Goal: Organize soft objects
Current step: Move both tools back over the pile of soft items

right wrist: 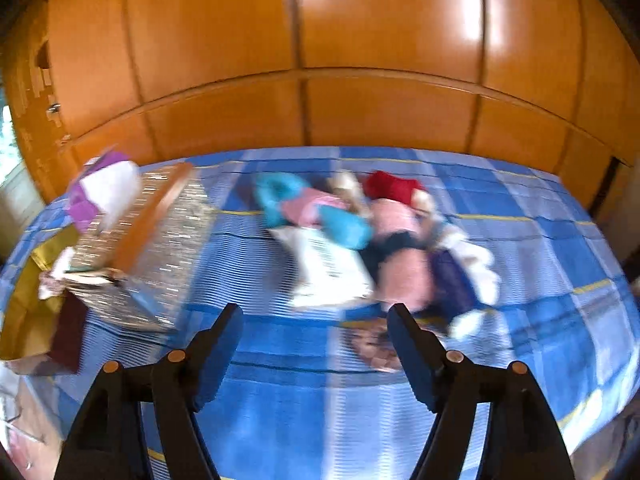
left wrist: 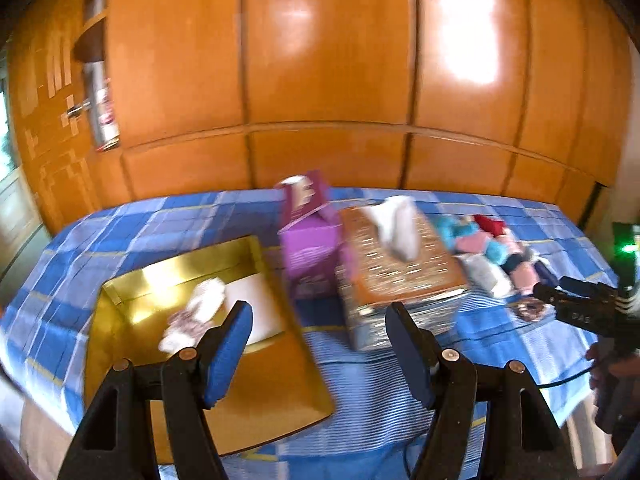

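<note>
Spreading under both grippers is a bed covered in a blue-and-white checked sheet (left wrist: 360, 392), backed by glossy orange wooden wardrobe panels (left wrist: 320, 60).

Just ahead of the left gripper (left wrist: 320, 326) and off to its left lies a shallow gold cardboard box lid (left wrist: 132, 292) holding one crumpled white-and-pink soft cloth (left wrist: 196, 312). Ahead and slightly right stands a silver-and-brown patterned box (left wrist: 404, 280) with a white cloth (left wrist: 398, 226) poking out of its top; a purple carton (left wrist: 310, 240) stands between it and the gold lid. This gripper's jaws are spread, nothing between them.

The right gripper (right wrist: 316, 318) is likewise released and empty. Ahead of it, slightly right, sits the heap of soft items (right wrist: 384, 232) — teal, pink, red, white and dark pieces, too blurred to separate — with a small patterned piece (right wrist: 374, 346) just beyond its right fingertip.
</note>
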Motion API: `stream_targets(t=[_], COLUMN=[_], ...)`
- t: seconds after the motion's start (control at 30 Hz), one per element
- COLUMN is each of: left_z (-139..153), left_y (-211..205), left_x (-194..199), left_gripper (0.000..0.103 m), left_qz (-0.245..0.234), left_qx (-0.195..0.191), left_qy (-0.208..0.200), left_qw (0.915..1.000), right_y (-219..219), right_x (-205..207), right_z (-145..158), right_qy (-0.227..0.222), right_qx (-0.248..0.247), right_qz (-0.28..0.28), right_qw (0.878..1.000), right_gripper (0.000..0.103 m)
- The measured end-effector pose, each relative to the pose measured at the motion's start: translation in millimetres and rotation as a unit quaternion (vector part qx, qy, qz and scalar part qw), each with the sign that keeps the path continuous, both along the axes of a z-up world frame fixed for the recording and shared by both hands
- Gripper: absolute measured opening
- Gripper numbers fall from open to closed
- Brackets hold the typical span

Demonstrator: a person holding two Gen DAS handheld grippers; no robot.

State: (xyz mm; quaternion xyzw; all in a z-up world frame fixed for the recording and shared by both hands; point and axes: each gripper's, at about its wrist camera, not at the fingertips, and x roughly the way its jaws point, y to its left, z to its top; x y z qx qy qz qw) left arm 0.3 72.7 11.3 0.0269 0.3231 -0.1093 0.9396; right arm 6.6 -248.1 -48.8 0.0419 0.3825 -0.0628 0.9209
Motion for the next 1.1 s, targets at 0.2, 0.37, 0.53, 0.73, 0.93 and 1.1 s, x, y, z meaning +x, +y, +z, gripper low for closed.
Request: stream_targets(t=[0.2,0.37,0.53,0.73,0.93,1.1], left_z=[9,-4,-31,-59,-85,-114], left_y=[-64,-135,-205,-274,-324,-348], left_x=[6,17,23,36,47,65], left_gripper=[0.07,0.07,0.07,0.067,0.064,0.064], left_qz=[-0.102,-0.183,-0.265,-0.329,-0.371,-0.372], left_qx=[0.011,0.03,0.064,0.054,0.08,0.103], left_qy=[-0.001,0.021,0.045,0.084,0.105,0.136], left_qw=[0.9947,0.9824,0.961,0.939,0.9193,0.9124], right_y=[-66,-111,-135,-137,-126,-124], right_x=[-29,-56,-62,-61,-57,-58], right_z=[-6,-33,-59,-69,-77,-80], right_qy=[0.013,0.05,0.088,0.106,0.115,0.102], right_qx=[0.019,0.041,0.071,0.063,0.036,0.04], right_qz=[-0.072,-0.147,-0.201,-0.193,-0.175,-0.17], right_qw=[0.997,0.987,0.973,0.974,0.977,0.979], right_gripper=[0.075,0.075,0.075,0.075,0.078,0.085])
